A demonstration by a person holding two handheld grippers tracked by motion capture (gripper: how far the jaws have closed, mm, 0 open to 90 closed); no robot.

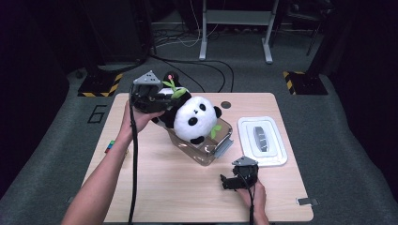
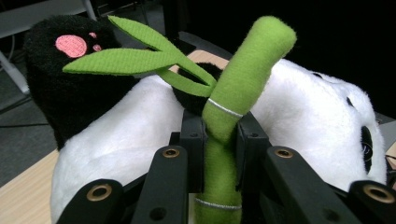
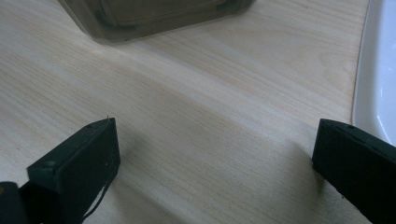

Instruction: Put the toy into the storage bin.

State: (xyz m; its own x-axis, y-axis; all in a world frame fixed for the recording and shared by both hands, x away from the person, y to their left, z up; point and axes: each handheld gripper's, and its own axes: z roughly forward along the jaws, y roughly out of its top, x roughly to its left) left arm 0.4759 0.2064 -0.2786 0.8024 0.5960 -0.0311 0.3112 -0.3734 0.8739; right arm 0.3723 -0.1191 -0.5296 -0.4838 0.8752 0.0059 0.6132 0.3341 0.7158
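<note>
A black and white plush panda (image 1: 195,117) lies half in a clear plastic box (image 1: 217,149) at the middle of the table, its head toward the near right. A green felt bamboo stalk (image 2: 233,93) with leaves is sewn to its body. My left gripper (image 2: 219,135) is shut on that stalk; in the high view the left gripper (image 1: 162,97) is at the panda's far-left end. My right gripper (image 3: 215,154) rests low over bare wood with its jaws wide apart and nothing between them; the right gripper (image 1: 231,180) is near the front edge.
A white lid (image 1: 262,140) with a grey handle lies right of the box. A small coloured cube (image 1: 109,146) sits at the table's left edge. Cables and stand legs cover the floor beyond the table (image 1: 164,187). A corner of the box (image 3: 154,18) lies ahead of the right gripper.
</note>
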